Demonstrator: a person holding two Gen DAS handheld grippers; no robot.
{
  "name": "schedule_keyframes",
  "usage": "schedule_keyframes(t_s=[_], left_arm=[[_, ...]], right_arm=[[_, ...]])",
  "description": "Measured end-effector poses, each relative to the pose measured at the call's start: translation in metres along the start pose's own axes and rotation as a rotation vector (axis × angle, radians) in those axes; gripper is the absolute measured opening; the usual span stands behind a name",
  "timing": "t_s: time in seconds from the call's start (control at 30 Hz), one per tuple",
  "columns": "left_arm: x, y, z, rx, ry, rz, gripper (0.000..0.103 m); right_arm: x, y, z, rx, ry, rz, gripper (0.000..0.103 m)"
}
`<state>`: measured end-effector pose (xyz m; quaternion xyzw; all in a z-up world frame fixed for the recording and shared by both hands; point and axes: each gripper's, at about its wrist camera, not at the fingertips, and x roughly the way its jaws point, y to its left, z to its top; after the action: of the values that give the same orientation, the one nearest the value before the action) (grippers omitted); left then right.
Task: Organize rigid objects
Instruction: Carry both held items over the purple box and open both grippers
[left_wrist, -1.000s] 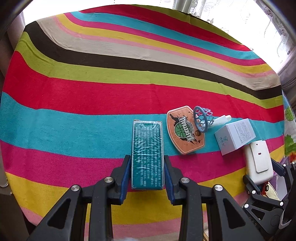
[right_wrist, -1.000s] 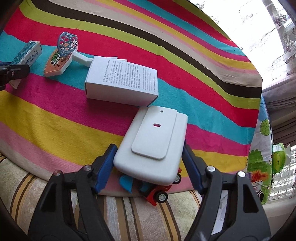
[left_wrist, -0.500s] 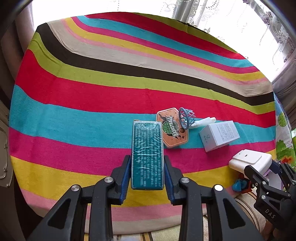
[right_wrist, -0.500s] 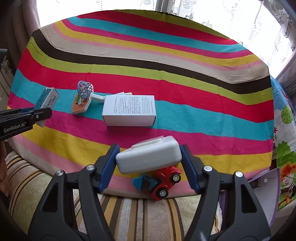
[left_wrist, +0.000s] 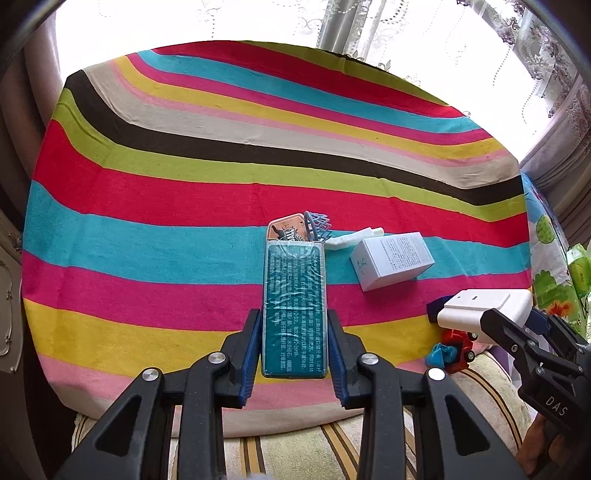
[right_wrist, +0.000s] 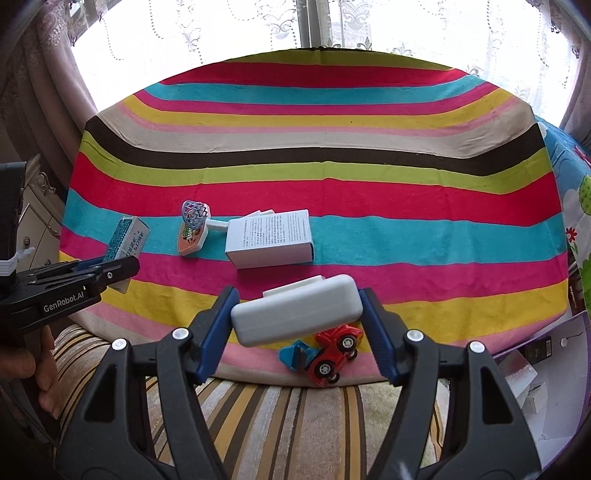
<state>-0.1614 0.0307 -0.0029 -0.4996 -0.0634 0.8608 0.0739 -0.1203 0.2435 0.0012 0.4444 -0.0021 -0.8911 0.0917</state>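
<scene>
Lace-curtained window (right_wrist: 306, 22) seen behind a striped woven cloth (left_wrist: 221, 177) draped over the table, with a striped plush cushion (right_wrist: 295, 413) at its near edge. White printed carton (right_wrist: 269, 240) lies flat on the teal stripe, toy basketball hoop (right_wrist: 194, 225) just beside it. Left gripper (left_wrist: 294, 354) is clamped on a film-wrapped teal box (left_wrist: 294, 306), held off the cloth. Right gripper (right_wrist: 297, 328) is clamped on a smooth rounded white plastic case (right_wrist: 295, 314), held above a red toy truck (right_wrist: 328, 354) at the cloth edge
</scene>
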Motion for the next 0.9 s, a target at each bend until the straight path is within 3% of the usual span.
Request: schedule_keyframes(t_s=[0.4, 0.9], left_arm=[[-0.007, -0.058, -0.009, 0.091, 0.010, -0.083, 0.034], [-0.010, -0.183, -0.029, 0.293, 0.063, -0.245, 0.034]], right_arm=[[-0.038, -0.045, -0.009, 0.091, -0.045, 0.006, 0.070], [-0.089, -0.150, -0.044, 0.255, -0.063, -0.096, 0.070]])
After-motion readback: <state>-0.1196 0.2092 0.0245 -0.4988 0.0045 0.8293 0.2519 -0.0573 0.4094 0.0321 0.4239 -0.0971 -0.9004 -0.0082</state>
